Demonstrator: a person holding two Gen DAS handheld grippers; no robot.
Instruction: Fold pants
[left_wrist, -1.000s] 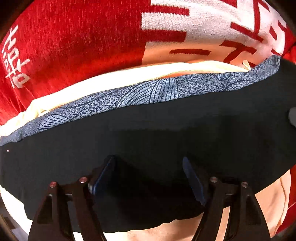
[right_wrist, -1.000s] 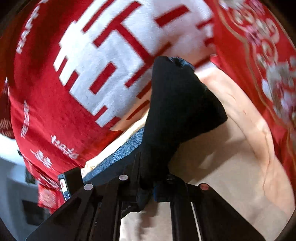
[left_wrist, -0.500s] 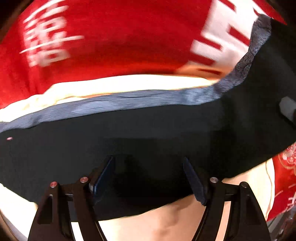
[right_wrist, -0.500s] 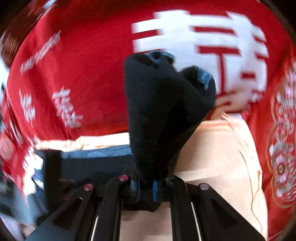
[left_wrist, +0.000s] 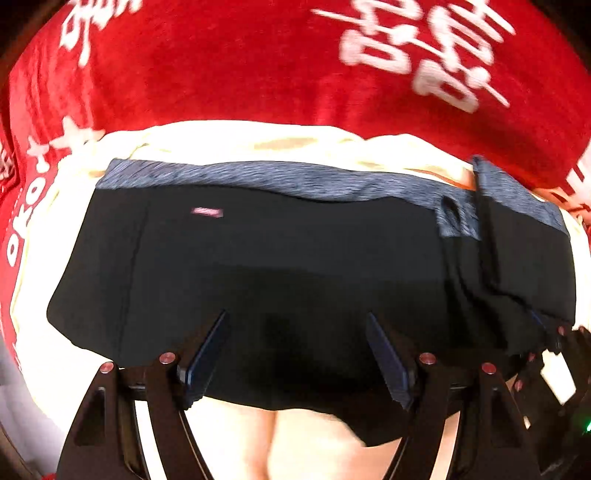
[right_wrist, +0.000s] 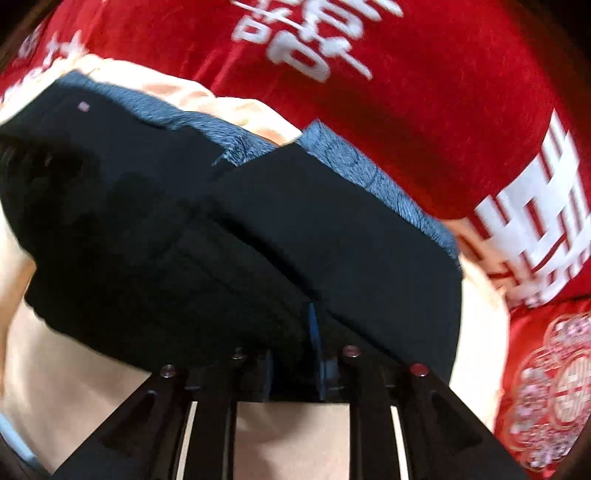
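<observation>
The right hand-held gripper (right_wrist: 293, 369), still pinching the black pants with blue-grey patterned waistband (left_wrist: 280, 266), has laid one end over; the left hand-held gripper (left_wrist: 295, 354) gapes wide, empty.

Red cloth (left_wrist: 229, 70) with white characters fills the field from 9 to 3 o'clock. Cream fabric (left_wrist: 236, 138) lies below it, reappearing pale peach at 6 o'clock.

A red blanket (left_wrist: 258, 74) with white printed characters fills the area ahead of the claws. A pale cream sheet (left_wrist: 240, 138) lies over it, reaching back beneath the claws. To the right, the red fabric shows a pale round floral pattern (right_wrist: 554, 387). Lighting is bright and warm.
</observation>
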